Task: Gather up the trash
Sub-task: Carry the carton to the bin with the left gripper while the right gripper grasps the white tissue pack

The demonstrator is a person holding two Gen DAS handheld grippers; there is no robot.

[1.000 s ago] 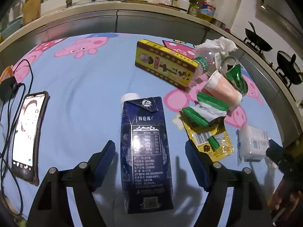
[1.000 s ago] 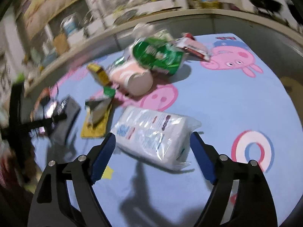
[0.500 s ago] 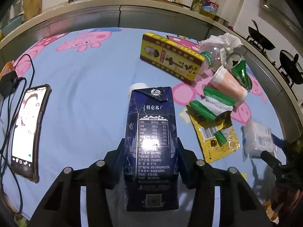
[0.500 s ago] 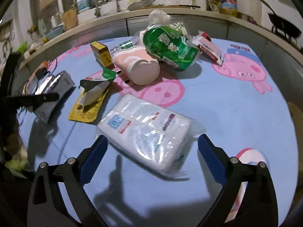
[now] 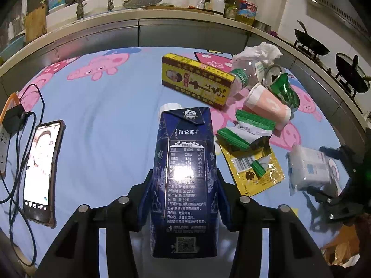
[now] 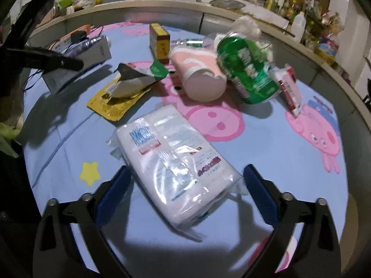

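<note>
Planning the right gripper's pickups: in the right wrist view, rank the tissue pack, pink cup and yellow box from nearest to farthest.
1. Tissue pack, between the closing jaws of the right gripper, untouched.
2. Pink cup, lying beyond, centre.
3. Yellow box, farthest, back left.

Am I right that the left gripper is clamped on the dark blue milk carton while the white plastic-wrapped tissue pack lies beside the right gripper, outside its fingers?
Not quite: the right wrist view shows the white plastic-wrapped tissue pack between the closing right gripper's fingers, pads not yet touching. The left gripper is indeed clamped on the dark blue milk carton.
</note>
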